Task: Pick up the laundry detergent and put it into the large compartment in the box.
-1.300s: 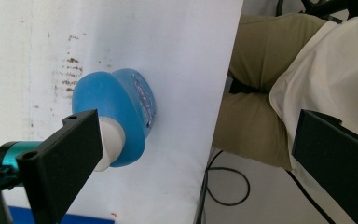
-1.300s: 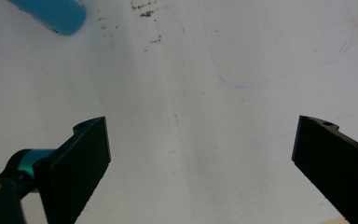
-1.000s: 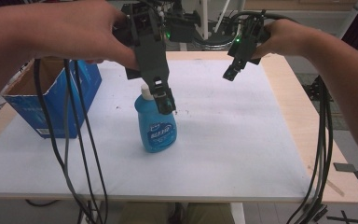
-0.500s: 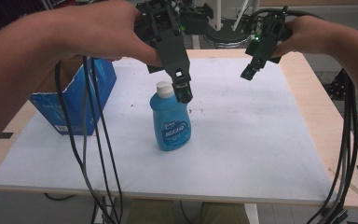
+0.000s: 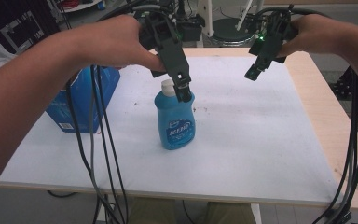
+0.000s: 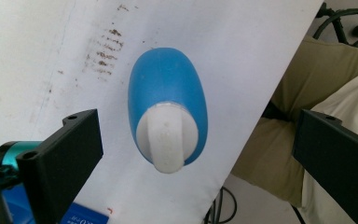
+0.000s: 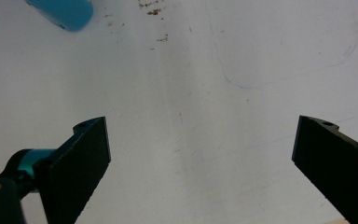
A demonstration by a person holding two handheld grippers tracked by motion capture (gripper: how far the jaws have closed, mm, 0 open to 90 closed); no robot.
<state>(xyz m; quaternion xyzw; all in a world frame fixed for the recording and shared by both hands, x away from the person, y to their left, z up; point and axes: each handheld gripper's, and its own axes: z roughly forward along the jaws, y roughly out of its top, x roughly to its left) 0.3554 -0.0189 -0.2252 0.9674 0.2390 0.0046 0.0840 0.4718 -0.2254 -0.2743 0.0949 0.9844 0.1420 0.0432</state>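
Since 0.5 s ago: left gripper (image 5: 182, 91) slightly lower over cap | blue dish-soap bottle (image 5: 175, 119) upright, frame centre, white cap (image 6: 167, 137) between wide-open jaws, untouched | right gripper (image 5: 253, 74) upper right, jaws wide apart, holding nothing | blue carton (image 5: 81, 100) at left on white table (image 5: 270, 140)

Your left gripper (image 5: 182, 88) covers part of the blue bottle's (image 5: 175, 122) white cap (image 5: 168, 87), and the label print is too blurred to read. Your cables (image 5: 98, 140) cross the blue box (image 5: 81, 100), hiding its front. In the right gripper view, the bottle (image 7: 63, 11) is cut off at the top edge.
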